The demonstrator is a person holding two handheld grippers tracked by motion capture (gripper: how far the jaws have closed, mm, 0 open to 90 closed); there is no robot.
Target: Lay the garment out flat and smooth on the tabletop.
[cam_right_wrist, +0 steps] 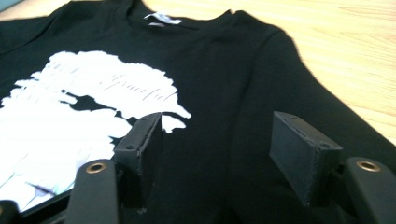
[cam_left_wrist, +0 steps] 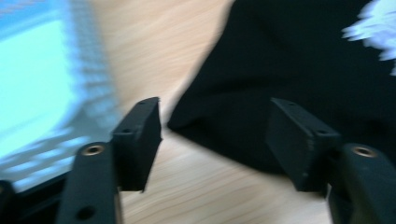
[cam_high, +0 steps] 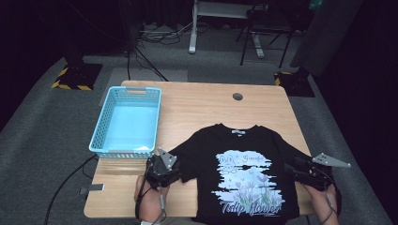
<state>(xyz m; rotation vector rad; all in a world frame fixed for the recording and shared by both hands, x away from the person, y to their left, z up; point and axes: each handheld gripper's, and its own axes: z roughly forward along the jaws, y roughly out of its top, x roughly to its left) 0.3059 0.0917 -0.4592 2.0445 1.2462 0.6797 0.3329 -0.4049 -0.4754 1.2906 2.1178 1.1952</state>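
**Black T-shirt flat on table, both grippers at its sleeves**

The blue basket (cam_high: 126, 121) stands at the table's (cam_high: 197, 105) left. The left gripper (cam_left_wrist: 215, 135), jaws wide apart and empty, sits at the left sleeve edge. The black T-shirt (cam_high: 244, 164) lies flat, print up, right of the basket. The right gripper (cam_right_wrist: 217, 144), jaws wide apart and empty, hovers over the right sleeve.

At your eleven o'clock, an empty light-blue plastic basket (cam_high: 126, 123) sits on the pale wooden bench (cam_high: 202, 105).
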